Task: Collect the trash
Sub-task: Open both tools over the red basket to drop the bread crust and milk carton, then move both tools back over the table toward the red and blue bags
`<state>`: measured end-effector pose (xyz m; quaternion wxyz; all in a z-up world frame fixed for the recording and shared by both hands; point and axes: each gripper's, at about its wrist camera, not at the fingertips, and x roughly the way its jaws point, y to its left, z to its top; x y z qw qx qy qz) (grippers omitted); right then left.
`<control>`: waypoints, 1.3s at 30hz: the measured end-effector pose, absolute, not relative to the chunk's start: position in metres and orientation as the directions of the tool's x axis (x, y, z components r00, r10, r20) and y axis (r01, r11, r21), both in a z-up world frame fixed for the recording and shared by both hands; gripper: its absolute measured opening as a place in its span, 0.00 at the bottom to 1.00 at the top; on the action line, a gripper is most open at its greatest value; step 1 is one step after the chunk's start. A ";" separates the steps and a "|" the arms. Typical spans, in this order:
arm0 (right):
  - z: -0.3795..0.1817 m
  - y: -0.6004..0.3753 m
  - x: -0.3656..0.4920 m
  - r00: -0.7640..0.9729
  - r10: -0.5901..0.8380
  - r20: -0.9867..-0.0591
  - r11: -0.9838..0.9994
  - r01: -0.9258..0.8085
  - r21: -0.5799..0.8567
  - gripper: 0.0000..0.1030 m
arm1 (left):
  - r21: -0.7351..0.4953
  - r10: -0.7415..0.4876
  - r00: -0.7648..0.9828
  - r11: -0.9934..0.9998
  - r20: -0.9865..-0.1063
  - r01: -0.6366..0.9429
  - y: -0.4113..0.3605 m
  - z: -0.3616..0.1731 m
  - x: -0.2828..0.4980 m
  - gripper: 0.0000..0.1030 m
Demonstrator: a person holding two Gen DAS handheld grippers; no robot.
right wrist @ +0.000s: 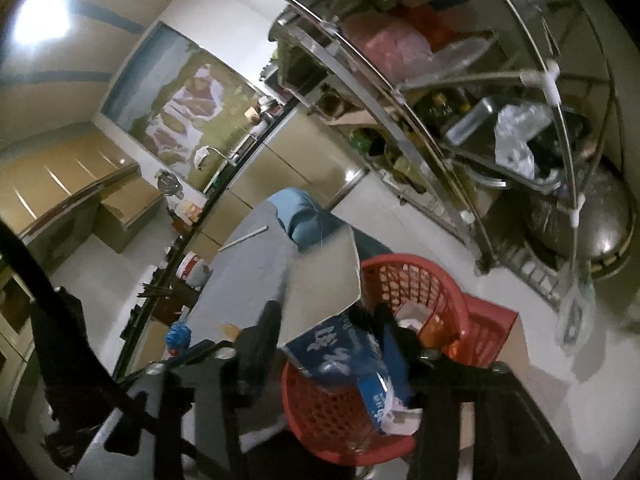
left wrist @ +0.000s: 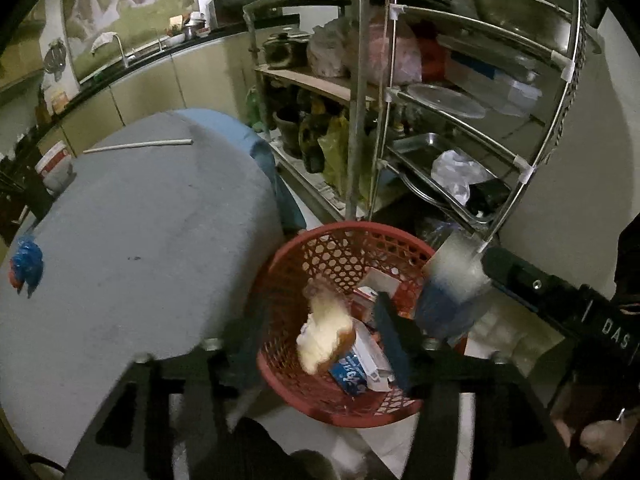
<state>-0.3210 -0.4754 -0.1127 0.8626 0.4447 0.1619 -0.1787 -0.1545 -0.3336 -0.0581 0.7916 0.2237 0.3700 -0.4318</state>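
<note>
A red mesh basket (left wrist: 304, 376) stands on the floor beside the grey table (left wrist: 140, 240), with cartons and wrappers inside. My left gripper (left wrist: 320, 344) hangs open over it. A blurred yellow-white wrapper (left wrist: 326, 332) is loose in the air between its fingers, touching neither. My right gripper (right wrist: 332, 340) is over the same basket (right wrist: 420, 292), jaws apart. A silver and blue packet (right wrist: 324, 292) sits loosely between them, tilted over the rim. The left wrist view shows that packet (left wrist: 452, 292) at the basket's right edge. A blue crumpled wrapper (left wrist: 26, 264) lies on the table.
A white stick (left wrist: 140, 146) lies at the table's far edge. A metal rack (left wrist: 440, 120) full of pots, trays and bags stands just behind the basket. A red stool (right wrist: 492, 328) is beside it, and a white bucket (left wrist: 52, 160) sits beyond the table by the counter.
</note>
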 end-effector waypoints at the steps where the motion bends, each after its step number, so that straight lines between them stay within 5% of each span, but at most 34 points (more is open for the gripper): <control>1: -0.114 -0.476 -0.322 0.882 -0.166 -0.441 0.531 0.457 0.714 0.59 | 0.035 -0.520 0.357 0.529 -0.776 0.848 -0.332 -0.057 -0.154 0.61; 12: -0.092 -0.469 -0.336 0.905 -0.193 -0.379 0.553 0.419 0.720 0.63 | 0.074 -0.493 0.442 0.600 -0.749 0.796 -0.293 -0.032 -0.145 0.67; 22: -0.057 -0.424 -0.317 0.929 -0.127 -0.346 0.658 0.340 0.672 0.63 | 0.285 -0.377 0.728 0.741 -0.572 0.608 -0.203 0.014 -0.149 0.70; 39: 0.008 -0.306 -0.260 0.938 0.020 -0.345 0.866 0.156 0.474 0.63 | 0.135 -0.306 0.811 0.896 -0.499 0.422 -0.081 0.064 -0.132 0.71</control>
